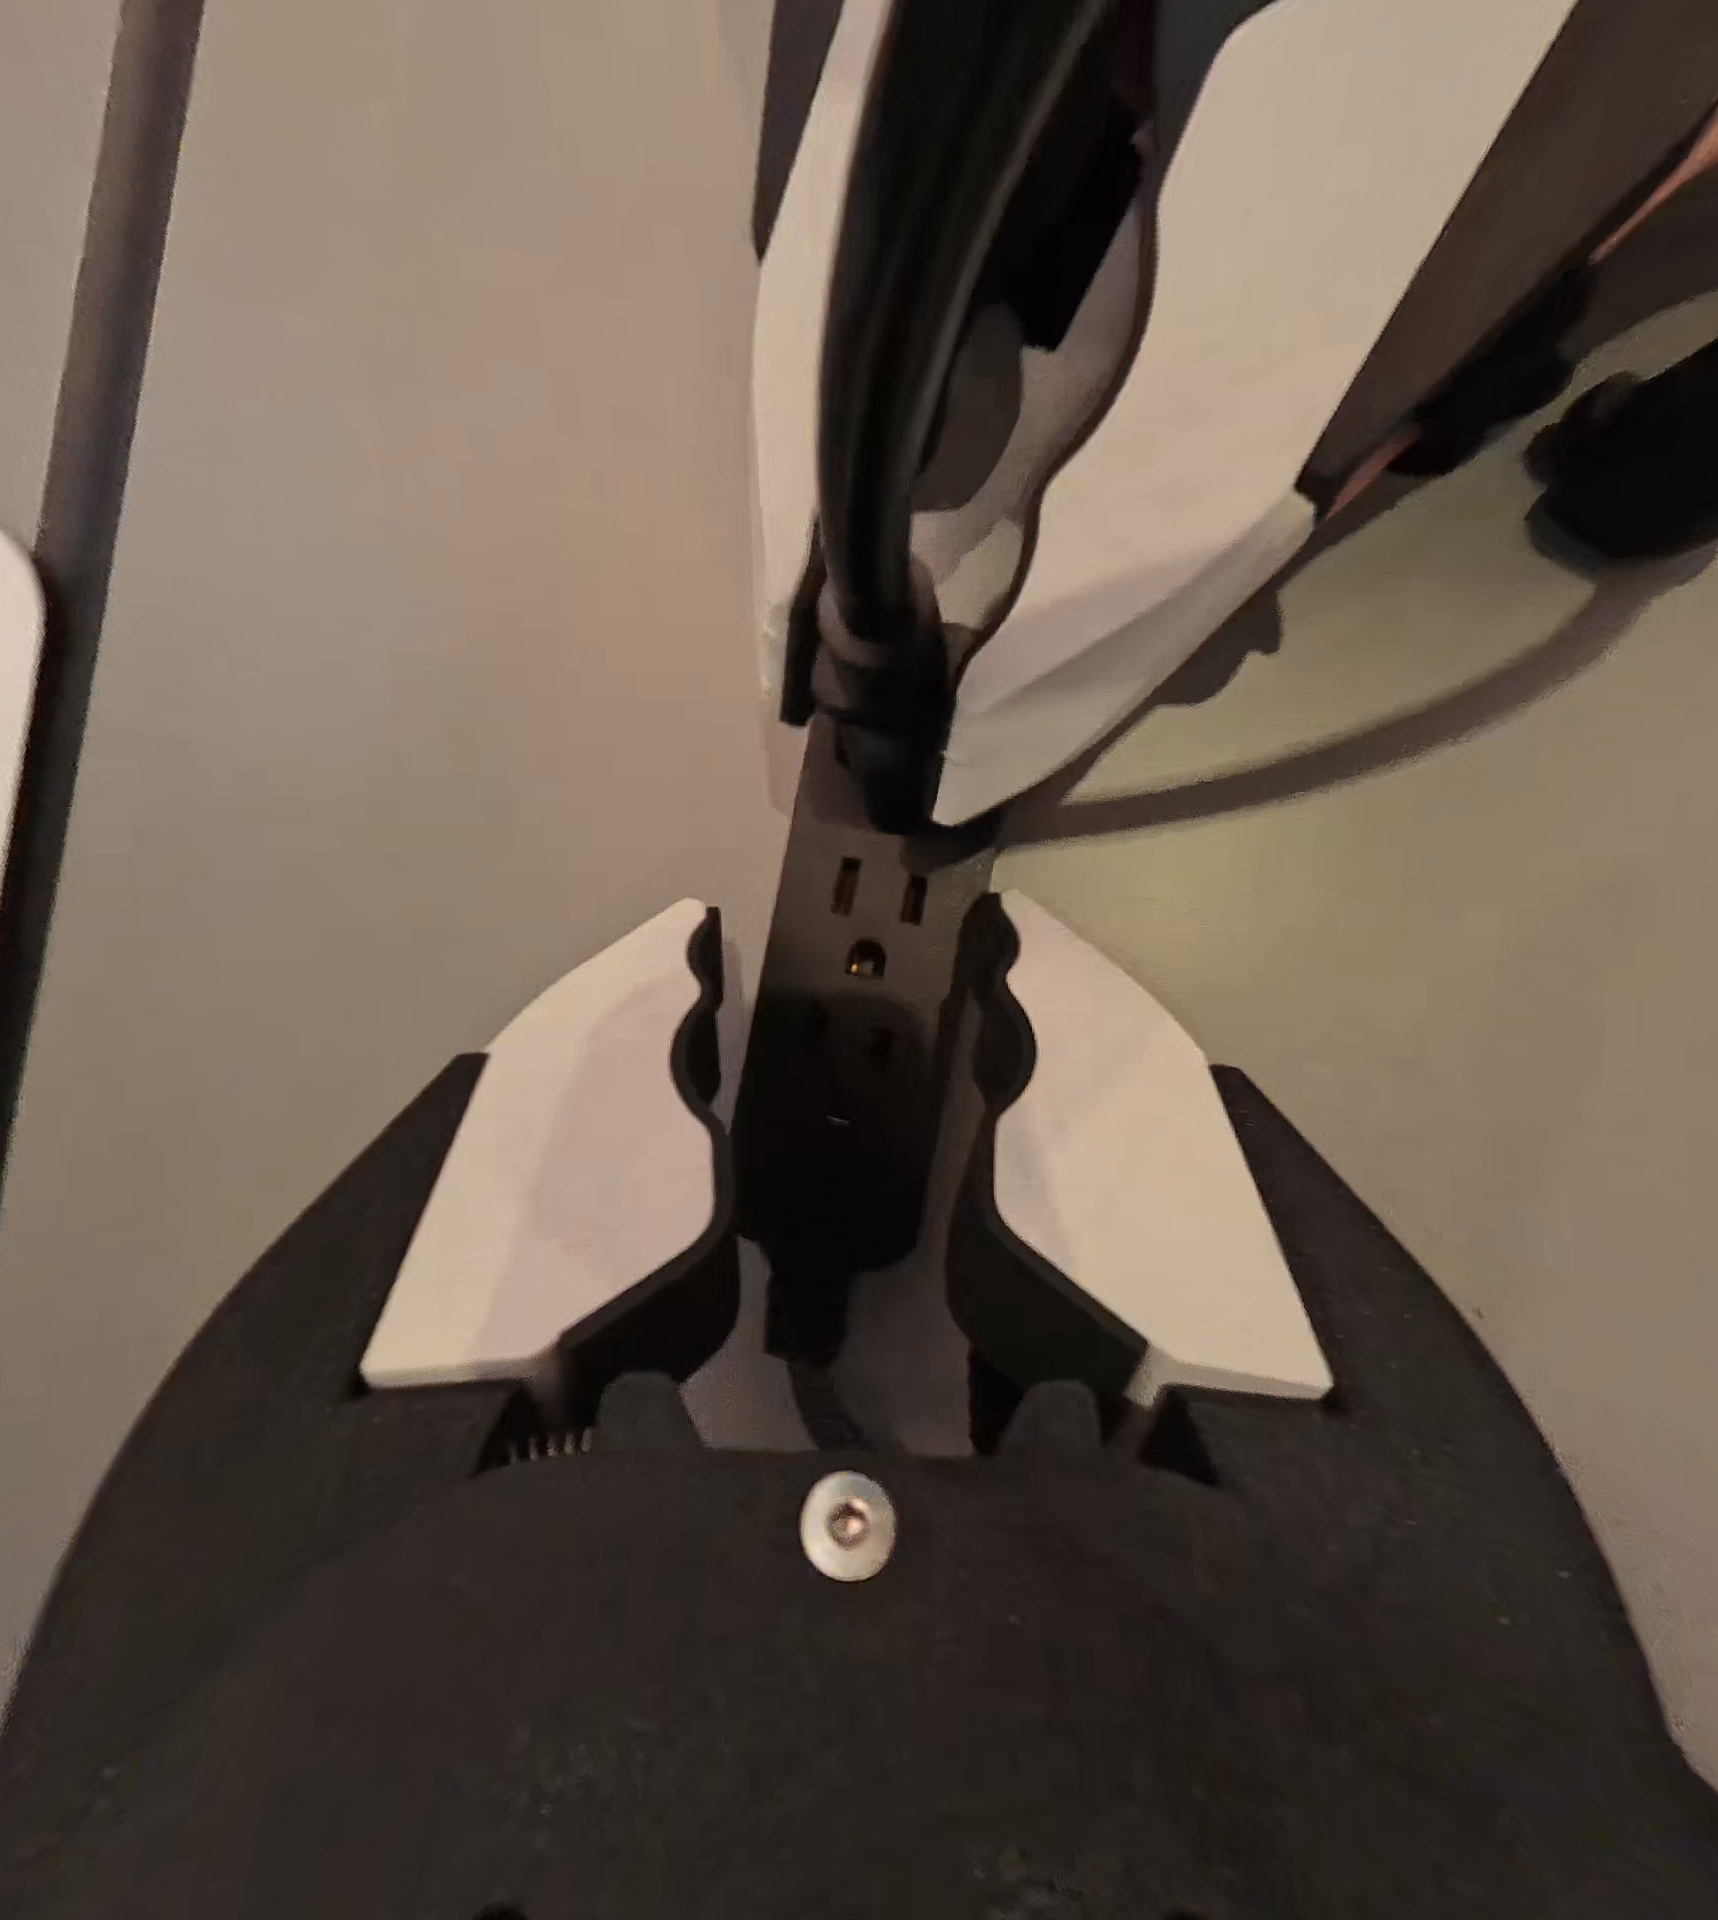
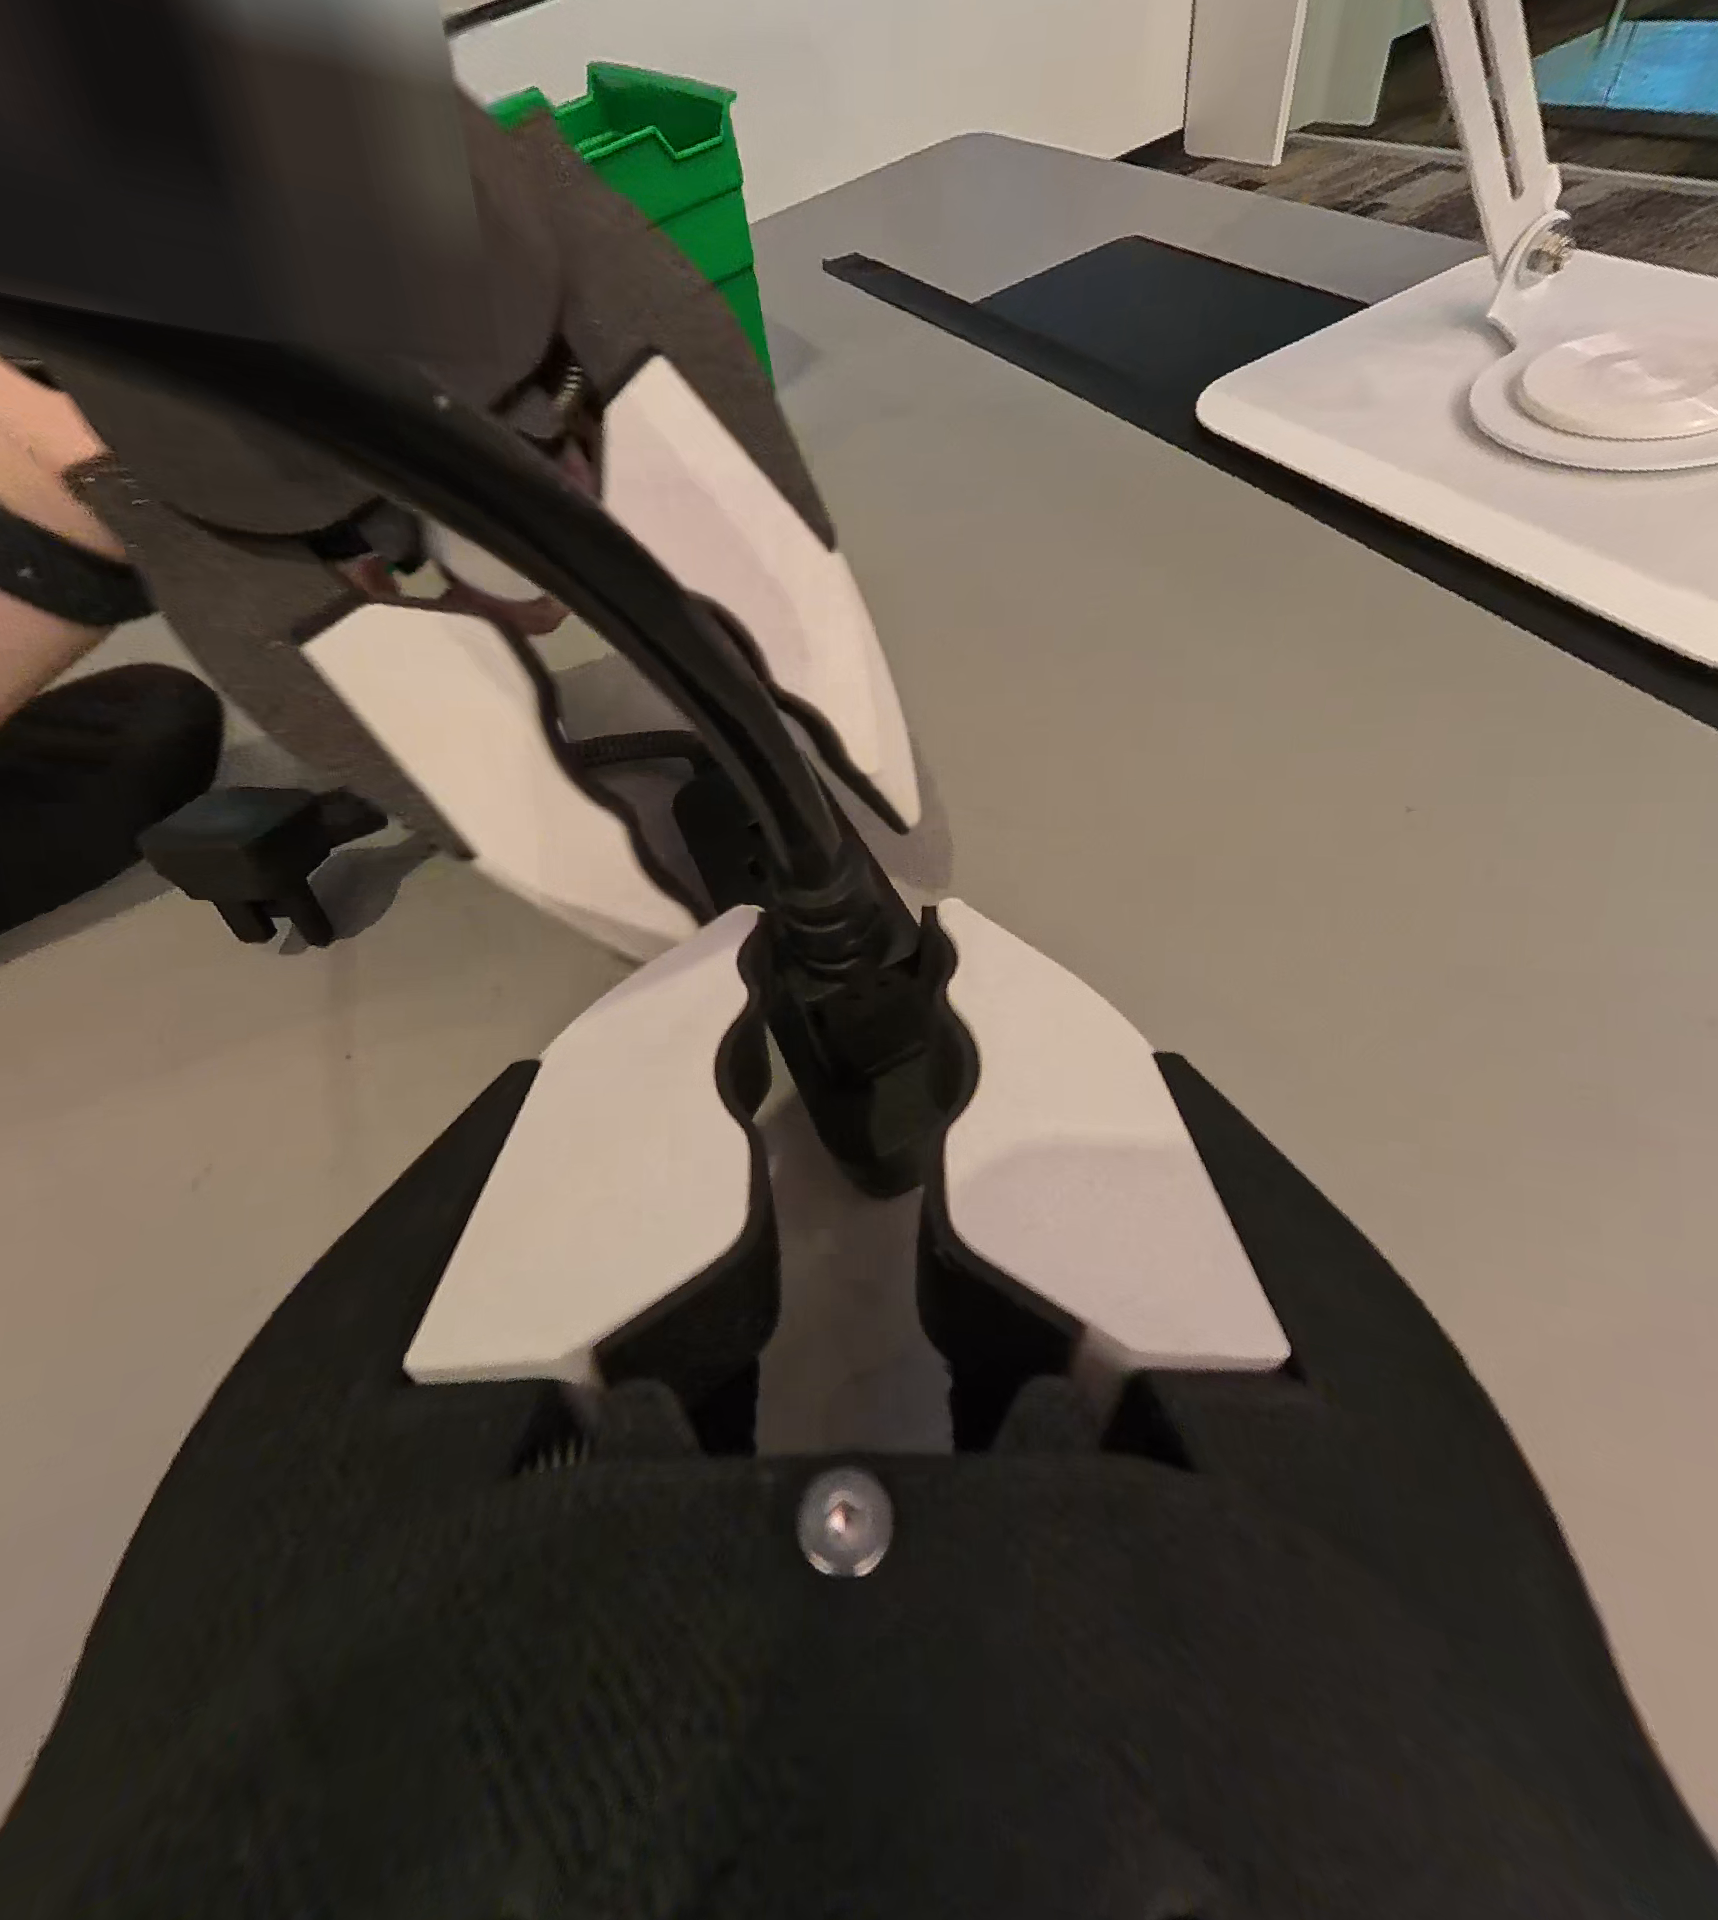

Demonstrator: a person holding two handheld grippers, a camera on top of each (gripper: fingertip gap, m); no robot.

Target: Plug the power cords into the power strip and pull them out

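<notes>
While left gripper (image 1: 844, 1039) clamps black strip (image 1: 839, 1091) on both sides, strip lies flat on grey table (image 1: 419, 520), two outlets visible between jaws. Right gripper (image 2: 850, 997) closed on black plug (image 2: 860, 1049), plug at strip's far end; seating depth unclear. Cord (image 2: 626, 561) arcs up-left over left gripper. Second plug (image 2: 252, 862) loose on table, left. White stand (image 2: 1520, 416), green bin (image 2: 668, 177) behind.

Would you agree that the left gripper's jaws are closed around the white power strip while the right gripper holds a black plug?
Not quite: the power strip is black, not white, as the left wrist view shows. The left gripper does grip it, and the right gripper holds the black plug.
</notes>
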